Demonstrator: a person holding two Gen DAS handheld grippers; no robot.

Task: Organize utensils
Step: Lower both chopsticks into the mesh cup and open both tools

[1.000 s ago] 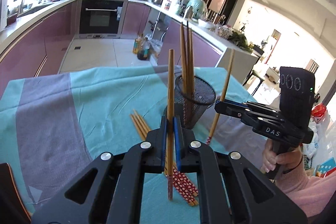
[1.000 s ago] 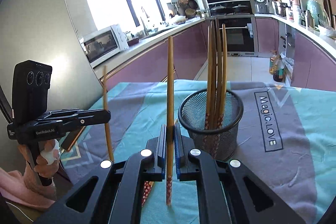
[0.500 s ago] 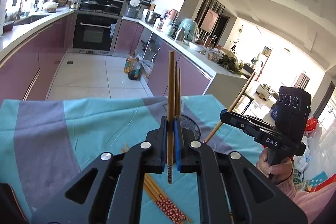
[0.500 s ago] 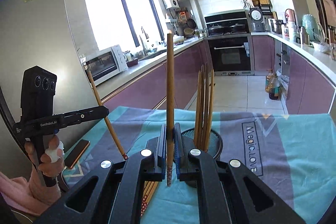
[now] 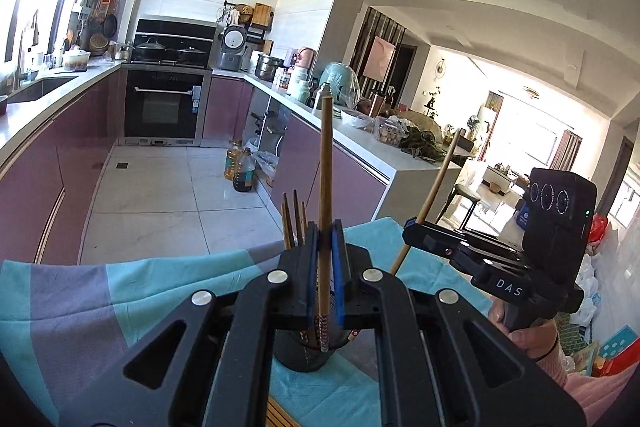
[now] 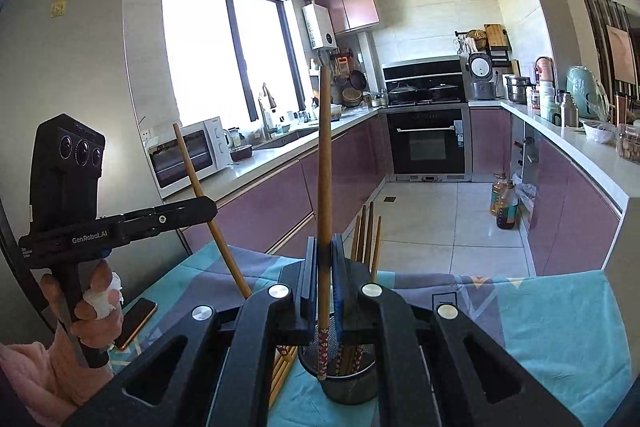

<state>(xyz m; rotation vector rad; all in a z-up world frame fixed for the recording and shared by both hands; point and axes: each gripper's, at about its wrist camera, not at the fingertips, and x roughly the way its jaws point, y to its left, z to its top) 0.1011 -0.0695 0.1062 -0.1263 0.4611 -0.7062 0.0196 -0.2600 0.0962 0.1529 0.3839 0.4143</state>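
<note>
Holding one chopstick point(image 5: 325, 187) upright, clamped tight in the left gripper point(image 5: 324, 269) fingers, and another chopstick point(image 6: 324, 195) clamped the same way in the right gripper point(image 6: 324, 277) fingers, both tips hanging just over the black mesh cup point(image 6: 349, 385) on the table point(image 6: 560, 311).

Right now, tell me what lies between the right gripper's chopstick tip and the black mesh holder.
Nothing: right wrist view shows the patterned tip hanging just above the holder rim.
</note>
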